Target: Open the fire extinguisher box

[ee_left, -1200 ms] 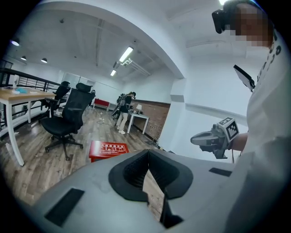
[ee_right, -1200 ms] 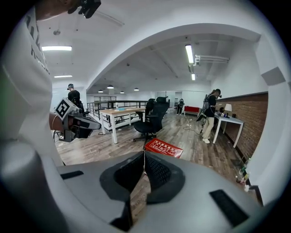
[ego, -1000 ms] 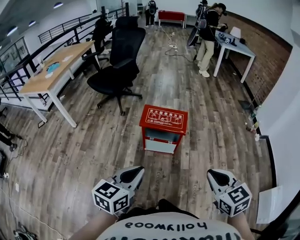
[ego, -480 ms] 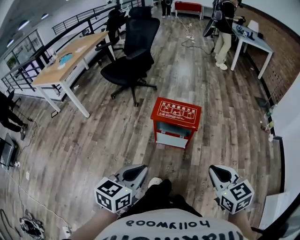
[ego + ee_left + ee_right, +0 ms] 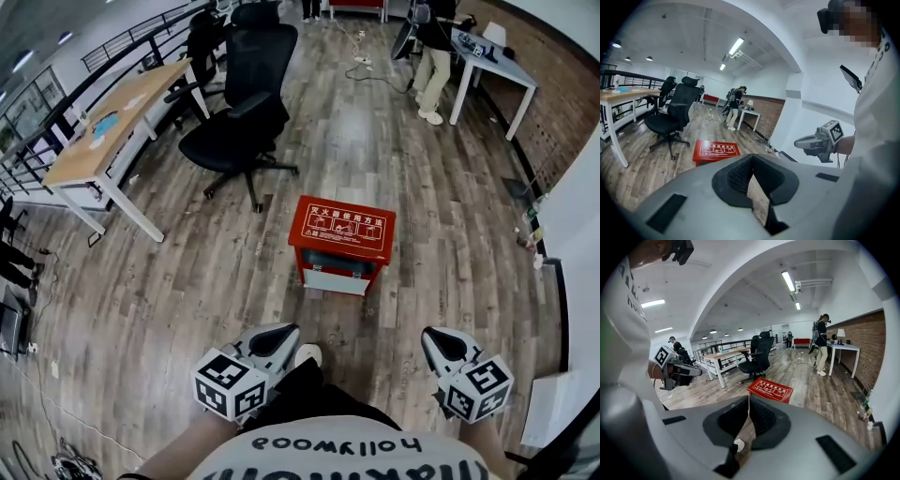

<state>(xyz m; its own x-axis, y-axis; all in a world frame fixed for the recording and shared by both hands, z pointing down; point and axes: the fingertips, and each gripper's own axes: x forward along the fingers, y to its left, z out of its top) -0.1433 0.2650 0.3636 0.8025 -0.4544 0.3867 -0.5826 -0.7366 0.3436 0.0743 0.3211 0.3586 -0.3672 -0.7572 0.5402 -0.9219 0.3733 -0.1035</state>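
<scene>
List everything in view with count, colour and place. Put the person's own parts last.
Red metal fire extinguisher box: one, red, on the floor at centre, lid down.
Black swivel office chairs: two, black, beyond the box.
Wooden-topped desk: one, light wood, white legs, left.
White table: one, white, far right.
Standing person: one, dark top, at the white table.
Left gripper: one, grey, bottom left, jaws shut, empty.
Right gripper: one, grey, bottom right, jaws shut, empty.

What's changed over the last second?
The person has walked closer to the red fire extinguisher box, carrying the left gripper and right gripper forward. Both grippers stay shut and empty; the box is still closed and untouched.
</scene>
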